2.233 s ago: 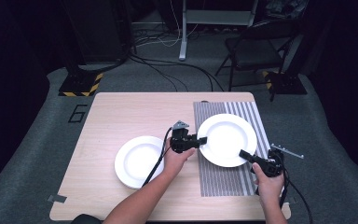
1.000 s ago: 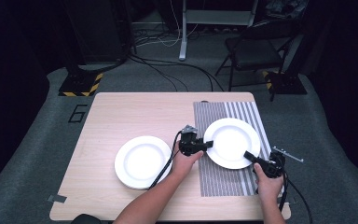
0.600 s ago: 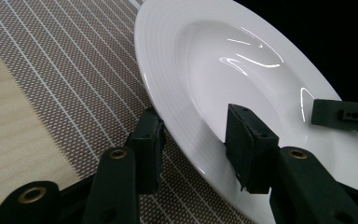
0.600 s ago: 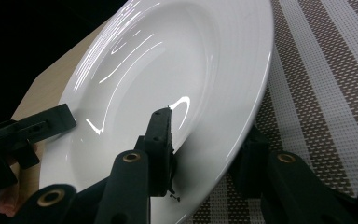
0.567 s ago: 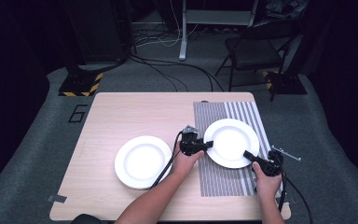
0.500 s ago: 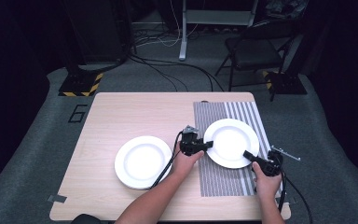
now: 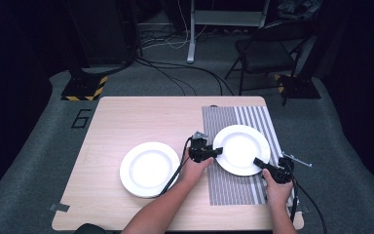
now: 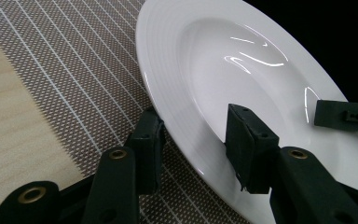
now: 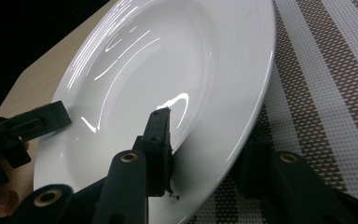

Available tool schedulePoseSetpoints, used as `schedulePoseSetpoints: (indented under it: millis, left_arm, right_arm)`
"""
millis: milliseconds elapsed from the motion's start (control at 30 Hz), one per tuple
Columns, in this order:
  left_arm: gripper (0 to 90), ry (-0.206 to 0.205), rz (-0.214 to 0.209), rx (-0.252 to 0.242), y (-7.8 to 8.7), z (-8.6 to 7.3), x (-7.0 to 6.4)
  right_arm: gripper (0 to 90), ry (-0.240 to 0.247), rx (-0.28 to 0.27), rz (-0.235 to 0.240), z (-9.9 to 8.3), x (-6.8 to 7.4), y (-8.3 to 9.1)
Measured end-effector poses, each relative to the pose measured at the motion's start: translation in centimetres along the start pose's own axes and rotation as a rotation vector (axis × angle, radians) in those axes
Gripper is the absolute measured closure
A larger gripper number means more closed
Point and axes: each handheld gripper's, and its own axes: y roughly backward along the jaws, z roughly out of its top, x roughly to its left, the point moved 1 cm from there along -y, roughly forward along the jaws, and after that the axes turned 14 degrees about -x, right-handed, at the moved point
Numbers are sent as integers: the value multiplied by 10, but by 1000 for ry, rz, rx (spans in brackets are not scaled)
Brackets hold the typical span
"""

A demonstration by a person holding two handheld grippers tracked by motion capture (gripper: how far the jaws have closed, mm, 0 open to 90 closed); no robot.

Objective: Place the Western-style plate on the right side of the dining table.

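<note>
Plate on the striped mat, pinched at both edges: left hand-held gripper clamps its rim at nine o'clock, right hand-held gripper at five o'clock. Second plate lies on the bare surface at nine o'clock.

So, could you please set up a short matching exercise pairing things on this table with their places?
Things:
1. left tongs
2. right tongs
3. second plate
4. striped mat

Places:
A. on bare wood, apart from the mat
B. under the gripped plate
C. on that plate's left rim
D. on its lower right rim

Pairs: 1-C, 2-D, 3-A, 4-B
</note>
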Motion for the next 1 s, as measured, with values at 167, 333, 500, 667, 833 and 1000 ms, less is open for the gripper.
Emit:
schedulePoseSetpoints:
  millis: [167, 333, 500, 667, 833, 1000]
  left_arm:
    - [572, 2, -6, 0, -2, -1, 0]
    - [572, 26, -7, 1, -2, -1, 1]
    - [569, 17, 4, 2, -3, -1, 1]
    - [567, 17, 8, 1, -3, 0, 0]
    - [562, 7, 8, 2, -2, 1, 0]
    - [553, -17, 18, 0, 1, 4, 1]
  right_arm:
    - [609, 5, 4, -17, 0, -2, -2]
    - [606, -11, 2, -25, -1, -2, -4]
    - [608, -17, 1, -37, -1, -1, -4]
    - [601, -7, -4, -44, -1, 0, -4]
    - [570, 3, -17, -43, 1, -1, -1]
    - [553, -5, -34, -57, 3, 0, 4]
